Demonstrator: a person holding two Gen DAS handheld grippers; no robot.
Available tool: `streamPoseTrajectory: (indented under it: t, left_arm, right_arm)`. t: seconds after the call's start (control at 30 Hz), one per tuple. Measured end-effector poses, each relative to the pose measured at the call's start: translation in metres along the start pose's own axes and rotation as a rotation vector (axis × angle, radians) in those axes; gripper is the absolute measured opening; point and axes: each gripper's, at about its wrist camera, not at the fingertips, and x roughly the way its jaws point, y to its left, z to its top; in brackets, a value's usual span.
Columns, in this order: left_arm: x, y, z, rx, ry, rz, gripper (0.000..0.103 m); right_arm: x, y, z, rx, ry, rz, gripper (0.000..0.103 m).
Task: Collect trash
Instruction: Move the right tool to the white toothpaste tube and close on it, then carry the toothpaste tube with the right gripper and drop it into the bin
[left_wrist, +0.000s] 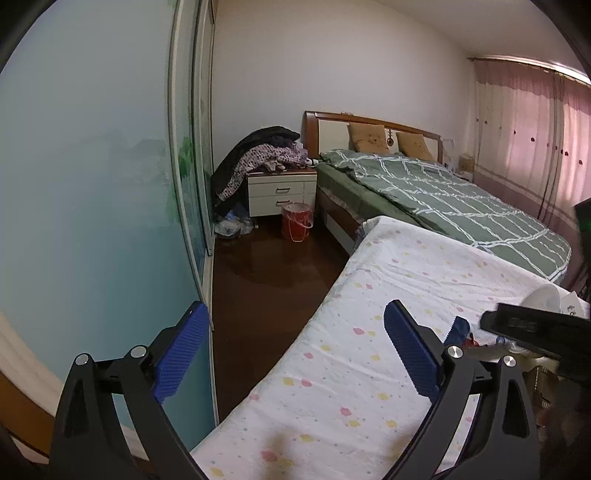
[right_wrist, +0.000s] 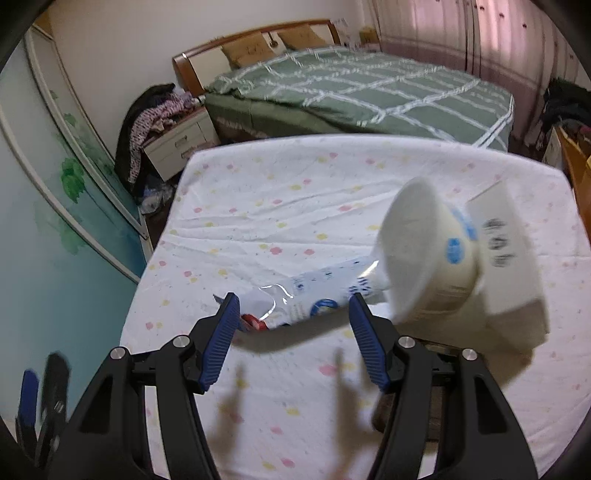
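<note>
In the right wrist view a crumpled blue-and-white plastic wrapper (right_wrist: 314, 295) lies on the white flowered mattress (right_wrist: 295, 192). A white paper cup (right_wrist: 424, 251) lies tipped on its side to its right, against a white carton box (right_wrist: 513, 258). My right gripper (right_wrist: 293, 314) is open, its blue fingers on either side of the wrapper's near end, just above it. My left gripper (left_wrist: 295, 332) is open and empty over the mattress's left edge (left_wrist: 332, 369). The cup (left_wrist: 546, 295) and the right gripper (left_wrist: 535, 328) show at the far right of the left wrist view.
A red bucket (left_wrist: 297, 221) stands on the dark floor by a white nightstand (left_wrist: 282, 194) piled with clothes. A green checked bed (left_wrist: 443, 199) lies beyond the mattress. A sliding wardrobe door (left_wrist: 92, 184) is at the left. Pink curtains (left_wrist: 535, 129) hang at the right.
</note>
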Motion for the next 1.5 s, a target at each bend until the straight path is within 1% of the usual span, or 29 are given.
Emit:
streamPoseTrajectory:
  t: [0.07, 0.17, 0.27, 0.37, 0.47, 0.63, 0.7, 0.77, 1.0, 1.03, 1.07, 1.1, 1.13, 1.17, 1.2, 1.27, 1.37, 1.5]
  left_arm:
    - [-0.001, 0.001, 0.0, -0.003, -0.002, -0.004, 0.095]
    - [-0.002, -0.001, -0.001, -0.001, 0.0, -0.012, 0.095]
    - [-0.004, 0.001, -0.001, -0.003, -0.002, -0.02, 0.095]
    - [-0.005, 0.0, -0.002, -0.004, 0.002, -0.029, 0.095]
    - [-0.005, 0.001, -0.001, -0.009, 0.004, -0.03, 0.095]
    - [-0.006, 0.003, 0.0, -0.019, 0.0, -0.021, 0.095]
    - [-0.006, 0.002, 0.0, -0.019, 0.002, -0.023, 0.095]
    - [-0.005, 0.002, -0.001, -0.014, 0.004, -0.022, 0.095]
    - [-0.003, 0.001, -0.001, -0.023, 0.007, -0.022, 0.095]
    - [-0.003, 0.002, -0.001, -0.021, 0.007, -0.022, 0.095]
    - [-0.003, 0.002, -0.001, -0.021, 0.007, -0.021, 0.095]
    - [-0.003, 0.002, -0.001, -0.021, 0.007, -0.021, 0.095]
    - [-0.003, 0.003, -0.001, -0.023, 0.006, -0.02, 0.095]
    - [-0.004, 0.004, -0.001, -0.025, 0.006, -0.019, 0.095]
    - [-0.003, 0.004, -0.001, -0.028, 0.006, -0.018, 0.095]
    - [-0.003, 0.005, -0.002, -0.031, 0.008, -0.017, 0.095]
    - [-0.002, 0.005, -0.002, -0.029, 0.014, -0.02, 0.095]
    - [-0.002, 0.002, -0.002, -0.021, 0.014, -0.021, 0.095]
  right_arm:
    - [0.009, 0.0, 0.001, 0.008, 0.013, -0.025, 0.059]
    - [0.015, -0.001, 0.004, 0.017, 0.008, -0.06, 0.059]
    - [0.021, -0.006, 0.003, 0.017, 0.015, -0.1, 0.064]
    - [0.025, -0.011, 0.002, 0.04, 0.022, -0.087, 0.065]
    - [0.024, -0.009, 0.003, 0.045, 0.021, -0.082, 0.065]
    - [0.022, -0.01, -0.005, 0.073, 0.023, -0.044, 0.065]
    - [0.022, -0.01, -0.005, 0.076, 0.018, -0.045, 0.065]
    - [0.021, -0.009, -0.004, 0.082, 0.018, -0.035, 0.063]
    - [0.027, -0.001, 0.0, 0.054, 0.01, -0.06, 0.064]
    - [0.027, 0.0, 0.0, 0.044, 0.007, -0.063, 0.063]
    - [0.027, 0.002, -0.001, 0.035, 0.003, -0.06, 0.057]
    - [0.026, 0.004, -0.002, 0.028, 0.001, -0.049, 0.047]
    - [0.026, 0.005, -0.002, 0.025, 0.003, -0.034, 0.039]
    - [0.026, 0.005, -0.002, 0.024, 0.011, -0.02, 0.027]
    - [0.025, 0.005, -0.002, 0.024, 0.011, -0.015, 0.02]
    - [0.024, 0.0, -0.002, 0.036, 0.021, 0.007, 0.012]
    - [0.018, -0.011, -0.001, 0.064, 0.027, 0.044, 0.009]
    - [-0.002, -0.022, -0.002, 0.078, 0.004, 0.083, 0.005]
